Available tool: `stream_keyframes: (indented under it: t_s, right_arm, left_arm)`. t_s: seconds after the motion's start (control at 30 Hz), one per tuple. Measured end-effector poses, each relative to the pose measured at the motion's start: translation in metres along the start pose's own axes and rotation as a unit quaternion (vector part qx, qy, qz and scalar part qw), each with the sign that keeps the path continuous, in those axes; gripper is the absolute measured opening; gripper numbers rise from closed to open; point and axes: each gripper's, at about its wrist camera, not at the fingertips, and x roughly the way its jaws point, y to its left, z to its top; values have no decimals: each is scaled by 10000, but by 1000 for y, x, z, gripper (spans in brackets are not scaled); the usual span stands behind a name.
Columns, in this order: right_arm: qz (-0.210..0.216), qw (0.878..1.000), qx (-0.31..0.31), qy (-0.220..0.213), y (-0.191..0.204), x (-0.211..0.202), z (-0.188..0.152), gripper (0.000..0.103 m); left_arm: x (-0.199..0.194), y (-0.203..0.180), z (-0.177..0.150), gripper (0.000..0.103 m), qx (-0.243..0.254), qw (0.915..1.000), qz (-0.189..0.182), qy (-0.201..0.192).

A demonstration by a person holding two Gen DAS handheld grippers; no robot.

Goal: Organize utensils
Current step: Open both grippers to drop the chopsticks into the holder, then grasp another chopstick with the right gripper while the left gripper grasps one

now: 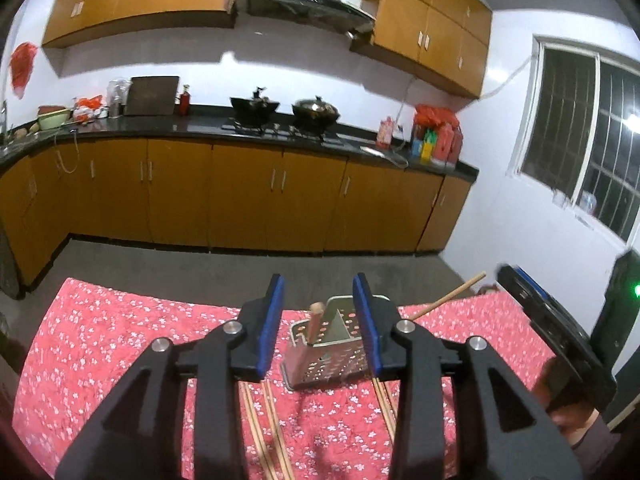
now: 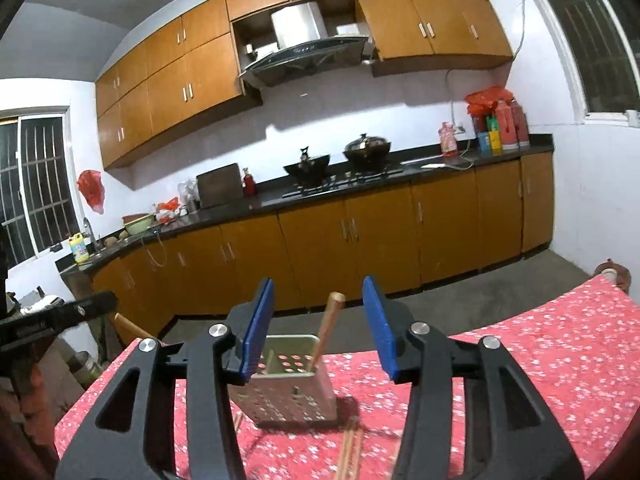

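A perforated metal utensil holder [image 1: 328, 356] stands on a table with a red floral cloth [image 1: 120, 332]. One wooden-handled utensil [image 1: 314, 322] stands in it. It also shows in the right wrist view [image 2: 288, 388] with the handle [image 2: 329, 330] leaning out. Wooden chopsticks [image 1: 264, 432] lie on the cloth in front of the holder, more at the right [image 1: 386, 408]; some show in the right wrist view [image 2: 350, 452]. My left gripper [image 1: 318, 320] is open and empty, above and just before the holder. My right gripper [image 2: 318, 328] is open and empty too.
A wooden stick [image 1: 448, 296] pokes over the table's far right edge. The other gripper's black body [image 1: 560, 320] is at the right. Kitchen cabinets [image 1: 240, 192] and a counter with woks [image 1: 316, 112] stand across the floor.
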Motion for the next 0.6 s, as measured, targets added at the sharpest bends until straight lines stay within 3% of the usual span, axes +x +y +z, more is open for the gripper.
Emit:
stream_keyframes:
  t_s: [0.17,0.27,0.43,0.57,0.6]
  right_arm:
    - [-347,9985,52,411,-25,-11,-26,48]
    - [-628,9905,128,1215,-44,1,-63,48]
    - [-496,9618,430,2656,-59,28,-135,34]
    - [-427,9491,218,3114,-48,30,-171,33]
    - [-470,9464,97,3195,-44,32,-178,29]
  left_arm:
    - [-20,23,-22,38,-330,9991,252,-103]
    - [-22,34,-44,39,-394,9980,501,35]
    - [1,50,-102,39,-302,9911,1038,777]
    - [12,62,-144,39,-397,9850,1040,1315]
    - [12,63,-151,39,-410,9841,1033,1386]
